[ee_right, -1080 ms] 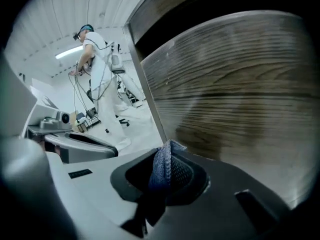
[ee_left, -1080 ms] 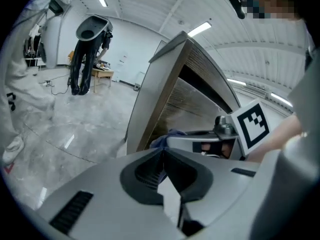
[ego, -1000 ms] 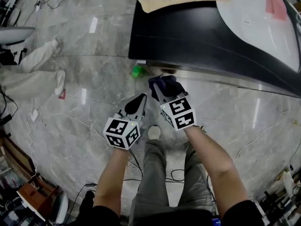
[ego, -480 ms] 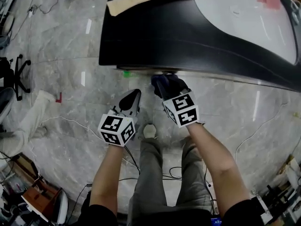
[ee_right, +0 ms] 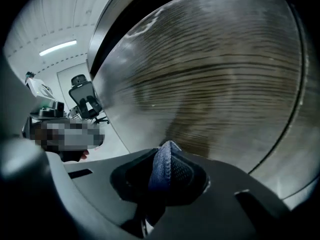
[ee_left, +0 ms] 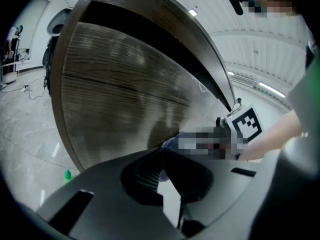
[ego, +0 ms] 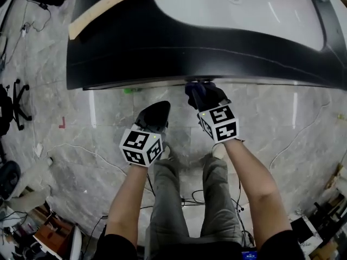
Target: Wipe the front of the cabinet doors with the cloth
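Right gripper [ego: 198, 91], jaws clamped on a folded blue cloth [ee_right: 161, 166] whose edge juts toward the wood-grain cabinet door [ee_right: 215, 79] beneath the dark countertop [ego: 162, 53], evidently for wiping; left gripper [ego: 158, 111], jaws together and empty, held alongside, out of the way.

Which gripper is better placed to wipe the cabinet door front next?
Right. The right gripper is shut on the blue cloth, with the wood-grain cabinet door directly ahead of its jaws. The left gripper holds nothing, its jaws together, and sits farther back from the cabinet.
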